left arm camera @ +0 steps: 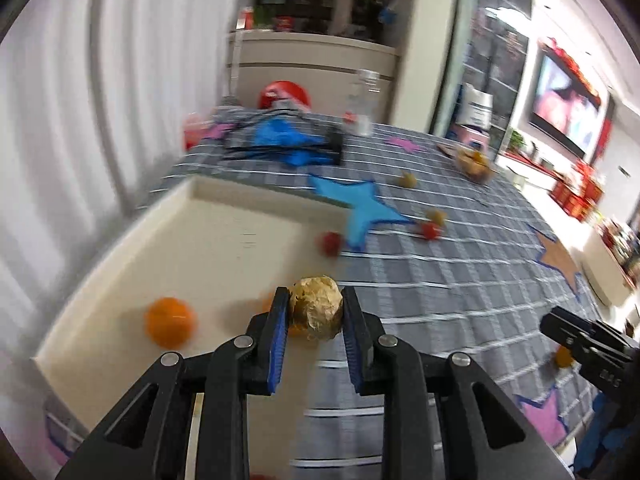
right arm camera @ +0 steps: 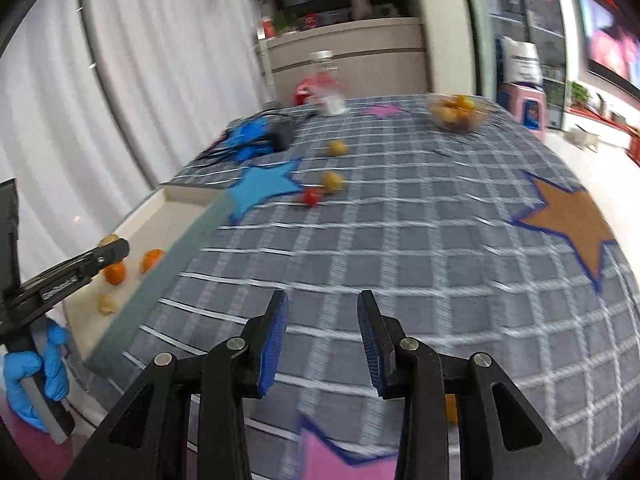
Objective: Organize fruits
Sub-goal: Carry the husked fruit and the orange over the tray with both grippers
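My left gripper [left arm camera: 314,300] is shut on a tan, crinkled round fruit [left arm camera: 317,314], held just above the near edge of a cream tray [left arm camera: 224,240]. An orange [left arm camera: 170,322] lies in that tray. In the right wrist view the left gripper [right arm camera: 116,250] hovers over the tray [right arm camera: 160,216], which holds two oranges [right arm camera: 116,273] and a tan fruit [right arm camera: 107,304]. My right gripper [right arm camera: 323,320] stands open over the checked cloth with nothing between its fingers. Red fruits [left arm camera: 330,242] and yellowish fruits [right arm camera: 332,181] lie loose on the cloth.
A glass bowl [right arm camera: 458,114] of mixed fruit stands at the far right of the table. A bottle [right arm camera: 330,88] and a pile of blue gloves with a dark object [right arm camera: 256,136] sit at the back. A blue-gloved hand [right arm camera: 36,372] holds the left gripper. Another orange [right arm camera: 451,408] lies under my right gripper.
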A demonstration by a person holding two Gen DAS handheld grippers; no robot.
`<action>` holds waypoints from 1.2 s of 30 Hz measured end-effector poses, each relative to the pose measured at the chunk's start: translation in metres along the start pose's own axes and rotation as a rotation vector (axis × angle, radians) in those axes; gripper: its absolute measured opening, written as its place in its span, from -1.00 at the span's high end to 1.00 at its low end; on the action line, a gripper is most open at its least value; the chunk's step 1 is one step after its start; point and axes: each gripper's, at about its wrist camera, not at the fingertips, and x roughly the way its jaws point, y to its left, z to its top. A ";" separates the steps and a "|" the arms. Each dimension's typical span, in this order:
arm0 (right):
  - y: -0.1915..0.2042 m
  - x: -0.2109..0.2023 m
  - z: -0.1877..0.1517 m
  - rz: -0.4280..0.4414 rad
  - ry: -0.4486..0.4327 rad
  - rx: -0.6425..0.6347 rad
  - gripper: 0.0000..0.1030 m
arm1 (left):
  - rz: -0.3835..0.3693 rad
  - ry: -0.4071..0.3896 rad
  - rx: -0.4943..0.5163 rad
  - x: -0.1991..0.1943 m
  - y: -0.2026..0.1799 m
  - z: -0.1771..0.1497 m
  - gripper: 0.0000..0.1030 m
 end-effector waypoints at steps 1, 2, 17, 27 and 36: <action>0.011 0.005 0.004 0.019 0.007 -0.016 0.27 | 0.017 0.001 -0.017 0.001 0.011 0.001 0.46; 0.024 0.012 0.010 0.043 0.015 -0.033 0.27 | 0.038 0.003 -0.036 0.002 0.023 0.002 0.46; 0.161 0.109 0.054 0.190 0.144 -0.204 0.27 | 0.198 0.026 -0.066 0.019 0.073 -0.009 0.43; 0.157 0.104 0.066 0.126 0.124 -0.203 -0.84 | 0.198 0.027 -0.054 0.024 0.069 -0.008 0.41; 0.040 0.034 0.025 -0.209 0.055 -0.192 -0.86 | 0.193 0.020 -0.058 0.023 0.069 -0.009 0.37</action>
